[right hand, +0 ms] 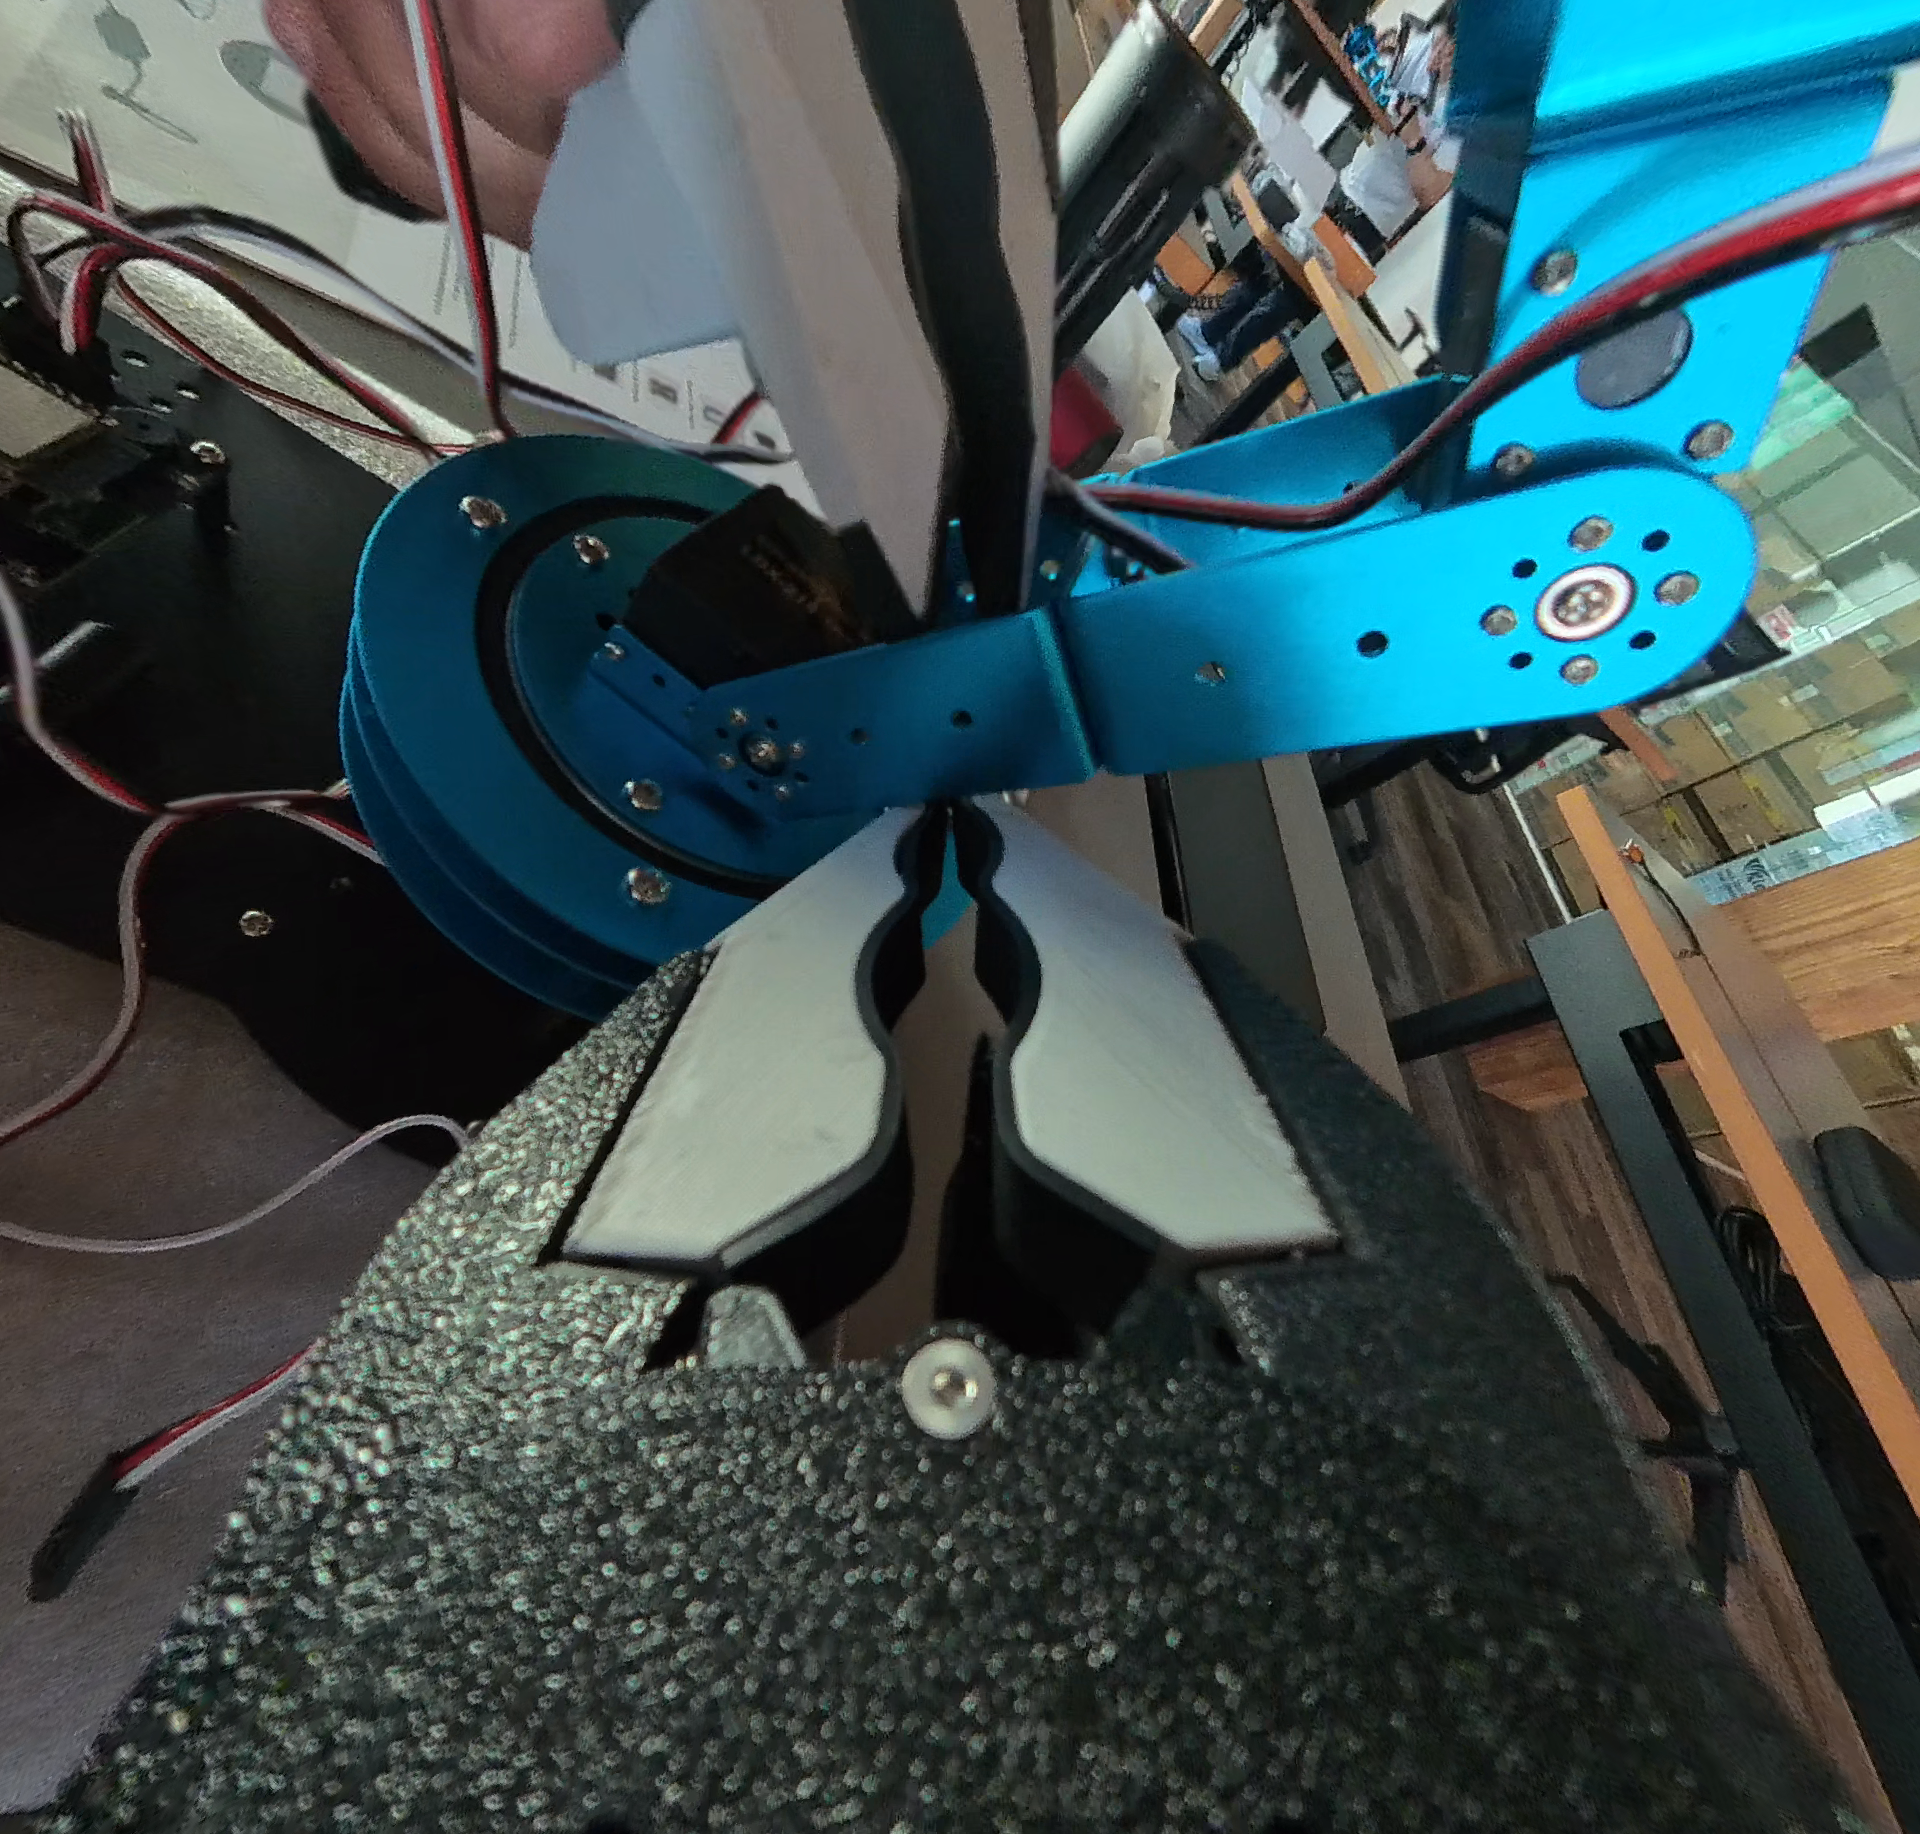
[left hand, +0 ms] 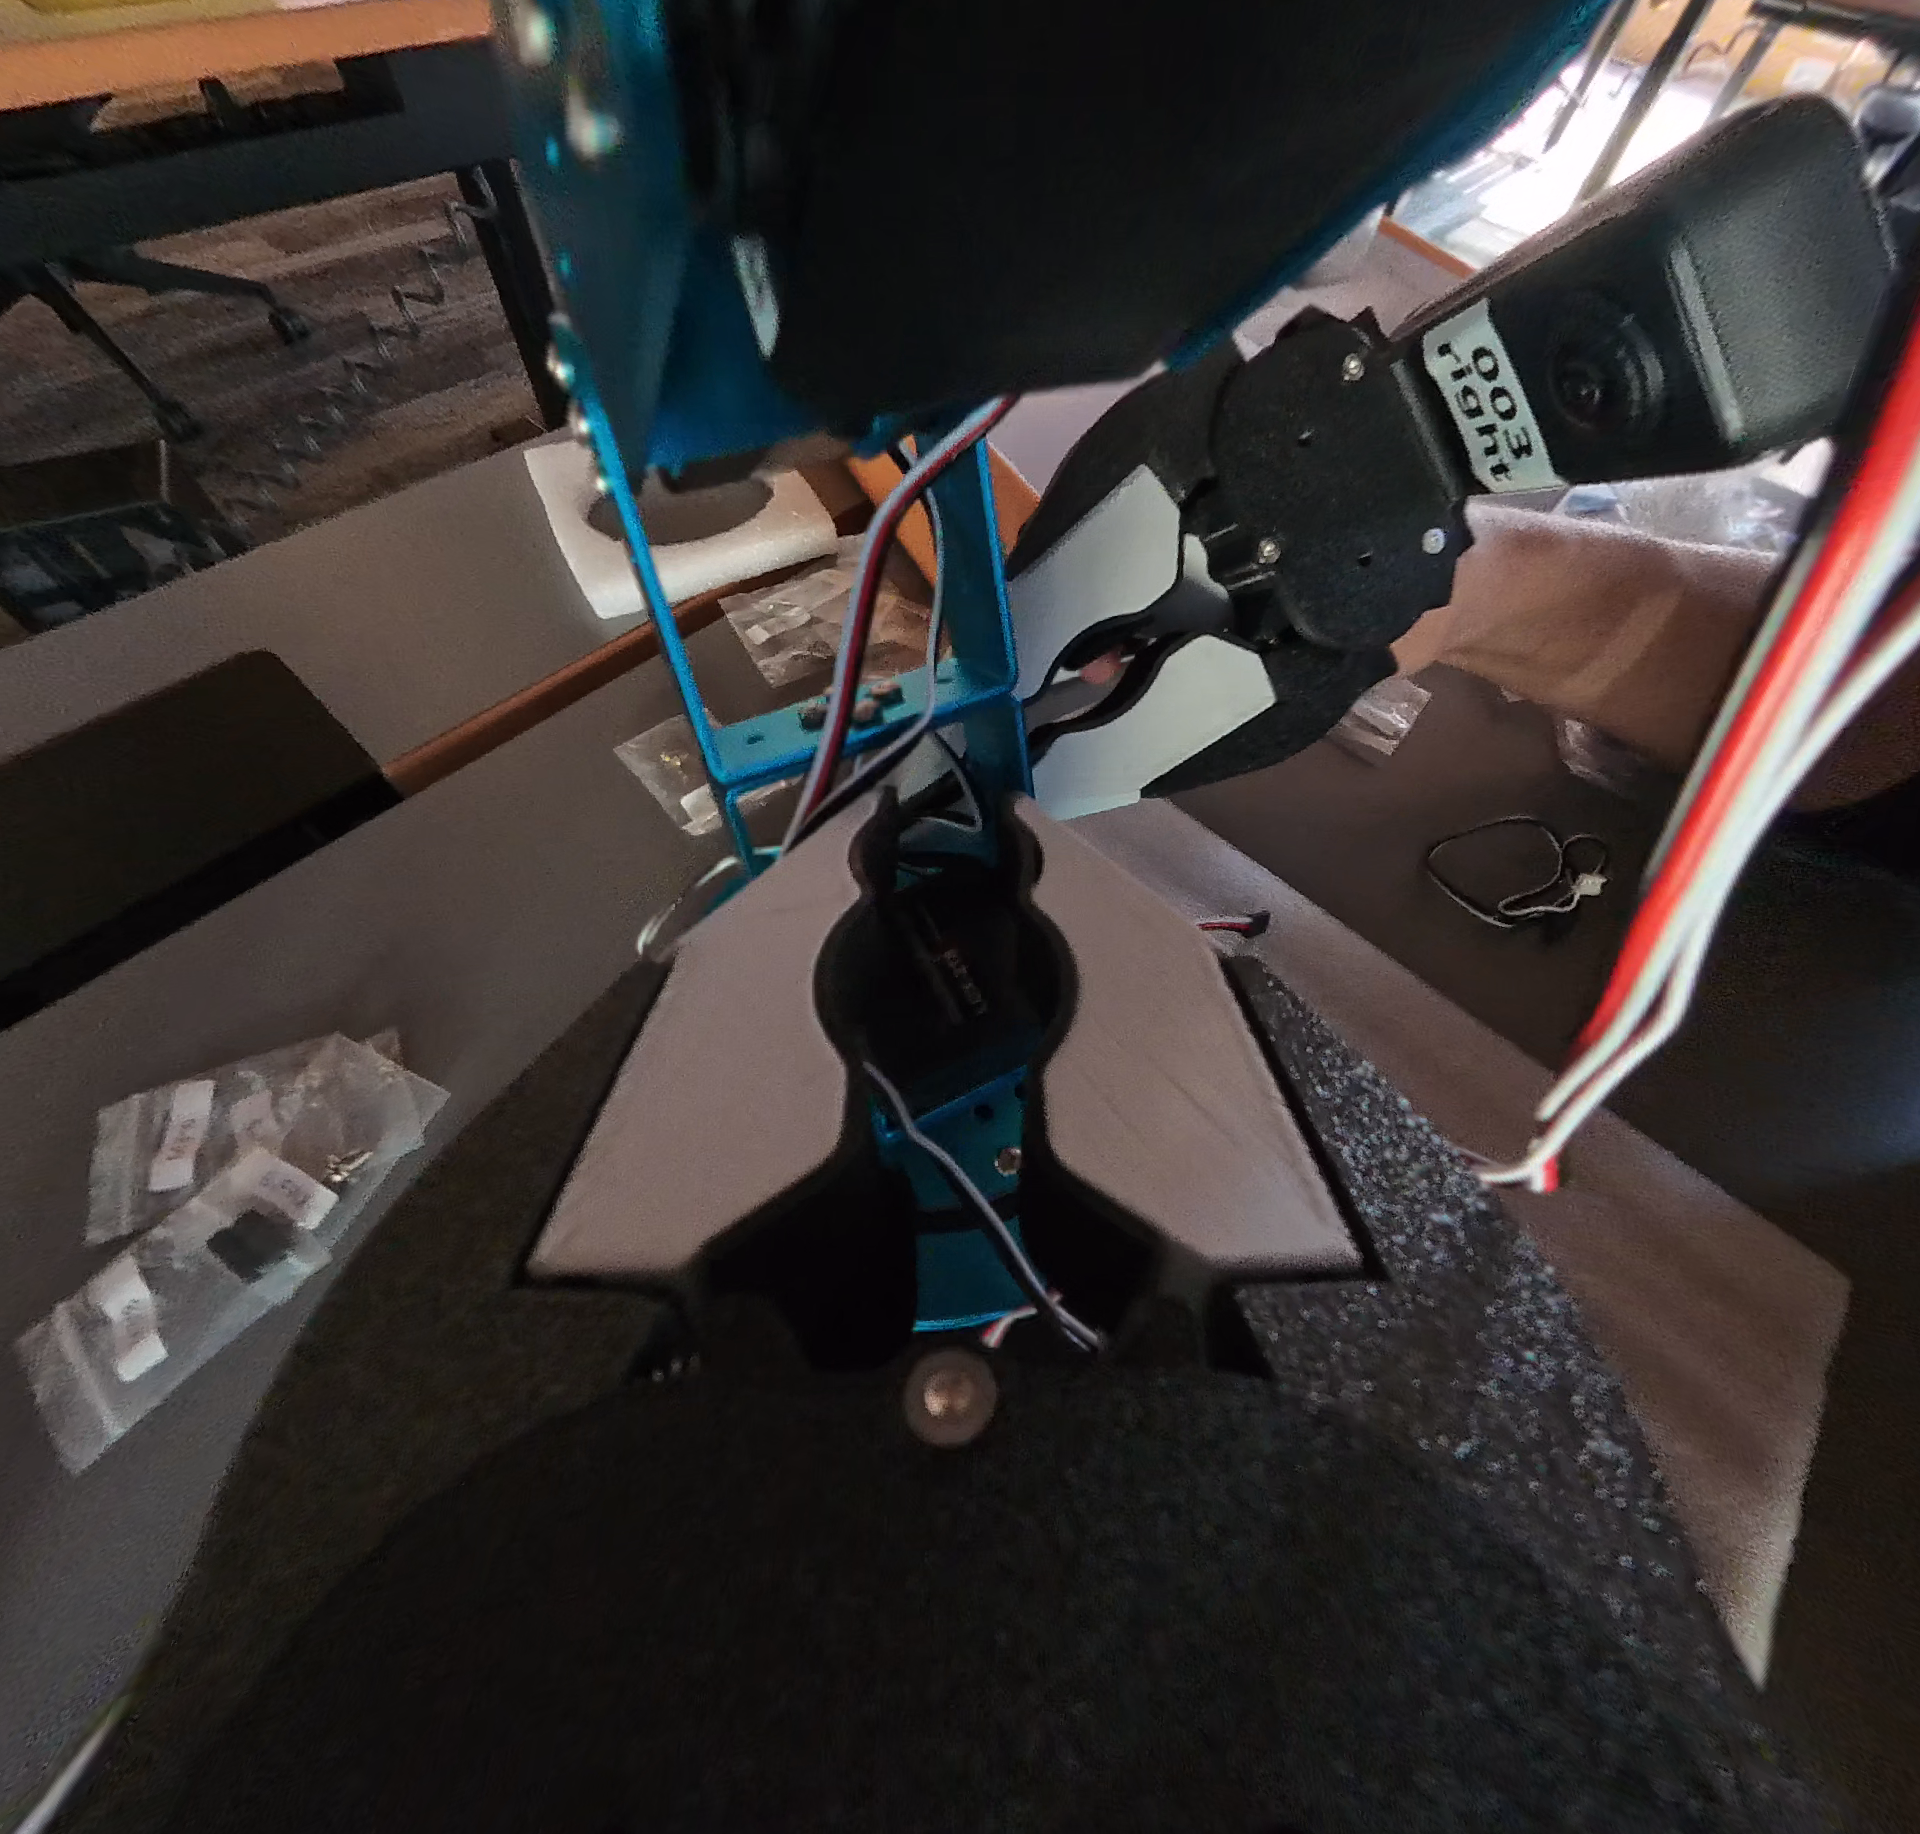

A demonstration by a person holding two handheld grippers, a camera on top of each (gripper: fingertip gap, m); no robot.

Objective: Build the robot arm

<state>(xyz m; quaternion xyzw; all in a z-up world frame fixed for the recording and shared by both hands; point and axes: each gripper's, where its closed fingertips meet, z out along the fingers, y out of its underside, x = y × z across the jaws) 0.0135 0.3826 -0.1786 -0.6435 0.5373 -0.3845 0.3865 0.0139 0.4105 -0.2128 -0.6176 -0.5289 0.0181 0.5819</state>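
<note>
Clamping one blue robot arm (right hand: 1091, 683), left gripper (left hand: 940, 953) closed round it, right gripper (right hand: 951, 849) nearly closed, grip unclear.

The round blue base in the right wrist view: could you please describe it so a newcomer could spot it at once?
Start at the black board on the left. The round blue base sits on it, a stacked metal disc ringed with silver screws. Unlike the flat blue arms beside it, it is circular and carries a black motor.

The left tongs (left hand: 940, 963) point forward and slightly down, their white pads (left hand: 727, 1078) closed around the blue bracket arm (left hand: 961, 1202) with its black servo between them. The right tongs (right hand: 951, 849) reach toward the same blue bracket arm from its far side, tips nearly together at its edge, whether gripping it is unclear.
</note>
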